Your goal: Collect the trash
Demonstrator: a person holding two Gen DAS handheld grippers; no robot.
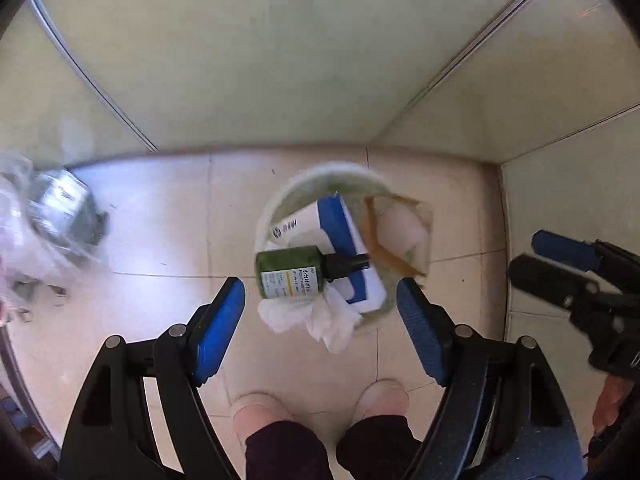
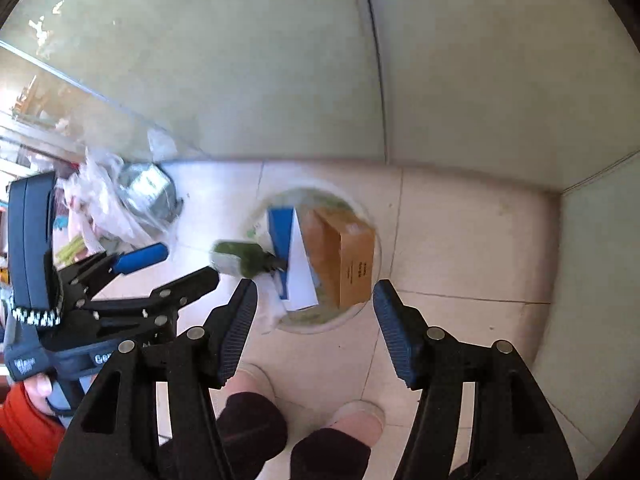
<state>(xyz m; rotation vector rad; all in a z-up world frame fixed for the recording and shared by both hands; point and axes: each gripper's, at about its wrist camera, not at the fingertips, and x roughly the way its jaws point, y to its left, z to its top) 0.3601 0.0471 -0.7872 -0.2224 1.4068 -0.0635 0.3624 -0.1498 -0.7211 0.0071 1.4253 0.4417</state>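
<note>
Above the full trash bin (image 1: 280, 204), a green bottle (image 1: 286, 274) hangs between both released hand-held grippers.

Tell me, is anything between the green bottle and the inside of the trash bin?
Yes. The green bottle lies across the rim of the trash bin, on a blue-and-white box and crumpled tissue that already fill it. A brown cardboard box takes up the other side. Both grippers are open and apart from it.

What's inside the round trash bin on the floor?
In the bin: green bottle on top, blue-white box, brown carton, white tissue. Anything underneath is covered.
</note>
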